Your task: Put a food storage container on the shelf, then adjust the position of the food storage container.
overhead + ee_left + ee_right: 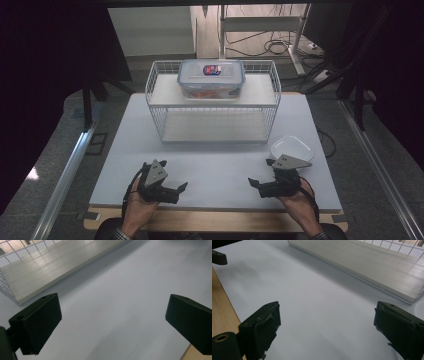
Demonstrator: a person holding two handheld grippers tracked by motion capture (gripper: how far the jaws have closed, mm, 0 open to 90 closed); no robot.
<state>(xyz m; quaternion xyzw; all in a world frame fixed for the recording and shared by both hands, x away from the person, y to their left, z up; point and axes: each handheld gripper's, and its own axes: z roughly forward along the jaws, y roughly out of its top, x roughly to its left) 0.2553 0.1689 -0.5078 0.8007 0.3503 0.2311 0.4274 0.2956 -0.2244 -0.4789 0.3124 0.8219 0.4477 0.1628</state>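
A white wire rack with two shelves stands at the back of the white table mat. On its top shelf sits a clear lidded box with a blue rim and something orange inside. A small clear tub lies on the mat at the right. My left gripper is held low near the front edge, open and empty. My right gripper faces it from the right, also open and empty, just in front of the tub.
The rack's lower shelf is bare. A wooden table edge runs along the front of the mat. Dark curtains, metal rails and floor cables surround the table. A tip of the left gripper appears in the right gripper view.
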